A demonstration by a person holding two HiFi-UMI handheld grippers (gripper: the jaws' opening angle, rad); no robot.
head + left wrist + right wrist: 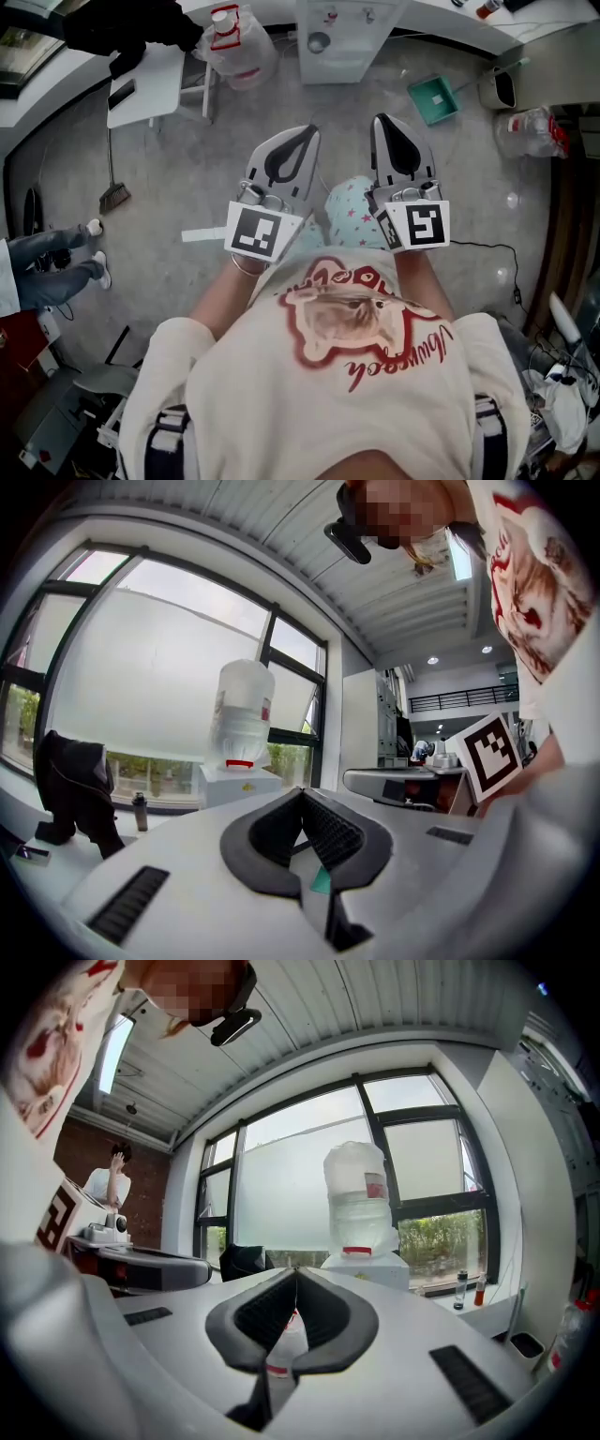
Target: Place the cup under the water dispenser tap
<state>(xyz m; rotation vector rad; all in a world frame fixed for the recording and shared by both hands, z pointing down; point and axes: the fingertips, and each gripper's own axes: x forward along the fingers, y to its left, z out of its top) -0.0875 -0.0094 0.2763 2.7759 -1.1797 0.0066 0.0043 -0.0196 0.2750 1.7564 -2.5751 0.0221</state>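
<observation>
The white water dispenser [333, 37] stands ahead against the wall, its taps facing me. A small grey round thing [319, 42] sits on its front; I cannot tell whether it is a cup. In the gripper views the dispenser [239, 780] [375, 1267] carries a clear upturned bottle [244, 710] [361, 1199]. My left gripper [309, 131] [300, 794] points level at it from a distance, shut, with nothing held. My right gripper [380, 120] [295, 1274] is beside it, also shut and empty.
A spare water bottle [239, 42] lies on the floor left of the dispenser. A green dustpan [433, 98] lies to its right, and a white chair [145, 84] and a broom [114, 192] stand at the left. Another person's legs [56, 262] are at the far left.
</observation>
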